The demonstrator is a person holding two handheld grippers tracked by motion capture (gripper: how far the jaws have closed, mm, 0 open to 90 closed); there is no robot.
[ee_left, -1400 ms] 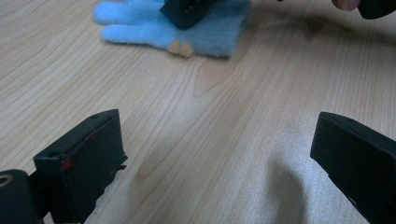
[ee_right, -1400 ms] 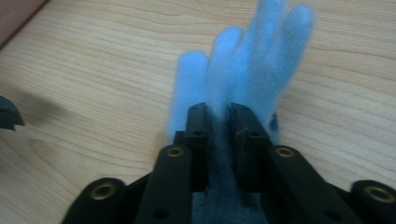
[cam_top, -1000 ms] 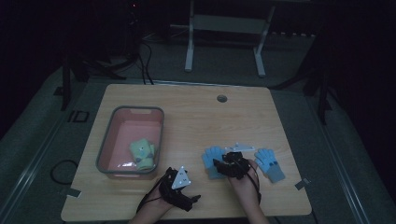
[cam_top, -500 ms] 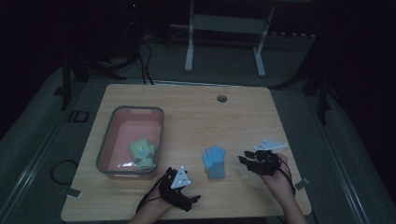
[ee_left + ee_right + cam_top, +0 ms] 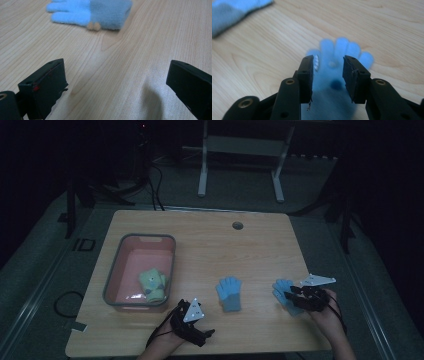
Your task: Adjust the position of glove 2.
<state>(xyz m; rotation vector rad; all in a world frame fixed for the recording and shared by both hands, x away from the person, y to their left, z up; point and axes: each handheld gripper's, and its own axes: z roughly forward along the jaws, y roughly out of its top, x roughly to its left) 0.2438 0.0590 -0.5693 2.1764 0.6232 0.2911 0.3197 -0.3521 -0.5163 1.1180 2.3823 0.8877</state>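
Note:
Two light blue gloves lie flat on the wooden table [image 5: 210, 245]. One glove [image 5: 229, 292] is near the middle and also appears ahead of my left gripper [image 5: 100, 12] and at the top left of the right gripper view [image 5: 229, 12]. The other glove [image 5: 283, 292] lies at the right, fingers spread [image 5: 337, 47]. My right gripper [image 5: 291, 296] hovers over its cuff, jaws a narrow gap apart [image 5: 328, 60], the fabric flat beneath them. My left gripper [image 5: 209, 333] rests near the front edge, wide open [image 5: 115, 67] over bare wood.
A pink tub with a grey rim [image 5: 112, 280] stands at the left and holds a pale green knitted item [image 5: 152, 285]. A round cable hole [image 5: 237, 225] sits at the table's far side. Dark floor and a metal stand lie beyond the table.
My right gripper moved one blue glove from beside the other to the table's right side, then drew back slightly, uncovering it. The left gripper stayed still.

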